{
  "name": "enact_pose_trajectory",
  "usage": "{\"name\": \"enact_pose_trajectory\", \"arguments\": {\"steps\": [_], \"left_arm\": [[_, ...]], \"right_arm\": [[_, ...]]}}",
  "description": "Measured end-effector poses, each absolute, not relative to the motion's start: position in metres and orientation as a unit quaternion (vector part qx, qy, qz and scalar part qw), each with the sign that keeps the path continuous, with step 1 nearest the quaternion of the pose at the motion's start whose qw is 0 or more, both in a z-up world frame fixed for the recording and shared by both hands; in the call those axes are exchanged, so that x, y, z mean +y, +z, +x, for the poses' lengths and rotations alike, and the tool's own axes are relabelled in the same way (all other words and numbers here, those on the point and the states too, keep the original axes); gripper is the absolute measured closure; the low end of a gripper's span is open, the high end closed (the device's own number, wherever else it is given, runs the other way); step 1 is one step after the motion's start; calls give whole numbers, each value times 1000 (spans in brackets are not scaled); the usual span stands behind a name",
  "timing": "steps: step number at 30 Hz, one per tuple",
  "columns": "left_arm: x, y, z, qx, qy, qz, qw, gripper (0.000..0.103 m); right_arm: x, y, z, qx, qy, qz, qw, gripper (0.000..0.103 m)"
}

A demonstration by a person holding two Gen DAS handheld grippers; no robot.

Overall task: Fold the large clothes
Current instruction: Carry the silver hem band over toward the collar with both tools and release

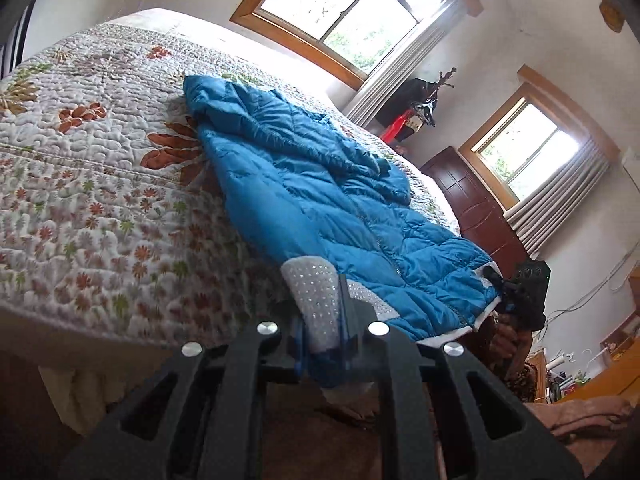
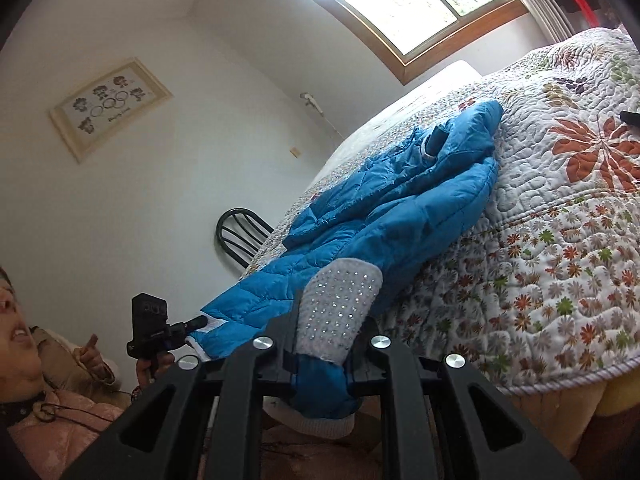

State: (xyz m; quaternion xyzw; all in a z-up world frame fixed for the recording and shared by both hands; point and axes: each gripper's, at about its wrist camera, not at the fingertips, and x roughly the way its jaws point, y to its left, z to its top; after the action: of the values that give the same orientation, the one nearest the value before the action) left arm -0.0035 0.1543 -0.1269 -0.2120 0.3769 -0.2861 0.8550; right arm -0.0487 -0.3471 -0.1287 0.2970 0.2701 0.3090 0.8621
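A: Where's the jacket?

B: The blue quilted jacket lies lengthwise on the flowered bedspread, hood end far, hem hanging over the near edge.

A: And the grippers?

B: The left gripper is clamped on the hem's near left corner, its studded white pad on top. The right gripper pinches the hem's right corner the same way.

Place: a bedroom in a home.
Bed: wide, under a floral quilt.
Windows: wood-framed windows with grey curtains.
Furnishings: dark wooden door, framed picture, metal chair.
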Motion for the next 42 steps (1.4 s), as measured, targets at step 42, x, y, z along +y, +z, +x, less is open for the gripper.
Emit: {"name": "enact_pose_trajectory", "arguments": {"steps": [42], "left_arm": [[155, -82, 253, 384, -235, -320, 834, 87]], "right_arm": [[-378, -113, 220, 267, 220, 475, 809, 82]]}}
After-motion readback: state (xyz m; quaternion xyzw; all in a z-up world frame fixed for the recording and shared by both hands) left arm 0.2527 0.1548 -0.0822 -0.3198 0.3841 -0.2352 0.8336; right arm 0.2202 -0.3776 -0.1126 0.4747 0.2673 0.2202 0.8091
